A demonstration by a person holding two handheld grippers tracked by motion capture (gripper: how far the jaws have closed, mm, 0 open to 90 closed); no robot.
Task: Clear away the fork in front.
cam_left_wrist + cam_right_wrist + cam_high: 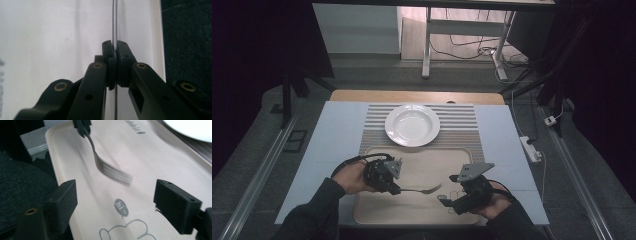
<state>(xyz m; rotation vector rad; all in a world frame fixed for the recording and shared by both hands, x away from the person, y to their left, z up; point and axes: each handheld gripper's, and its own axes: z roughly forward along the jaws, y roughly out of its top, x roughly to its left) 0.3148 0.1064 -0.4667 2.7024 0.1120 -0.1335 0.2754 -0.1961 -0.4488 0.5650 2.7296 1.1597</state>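
A metal fork [424, 190] hangs level just above a beige tray [427, 160]. My left gripper [395, 190] is shut on its handle. In the left gripper view the black jaws [115, 53] pinch the thin handle [114, 22] over the tray [62, 37]. My right gripper [448, 189] stands open at the fork's tine end. In the right gripper view its two pads [117, 195] sit wide apart with nothing pressed between them. The blurred tines [110, 170] lie just beyond the pads, and the left gripper [82, 127] holds the handle at the top.
A white deep plate [412, 125] sits on a striped placemat [462, 125] behind the tray, its rim [192, 128] at the top right of the right gripper view. The pale table [337, 135] ends near the person's sleeves. A printed drawing [122, 207] marks the tray.
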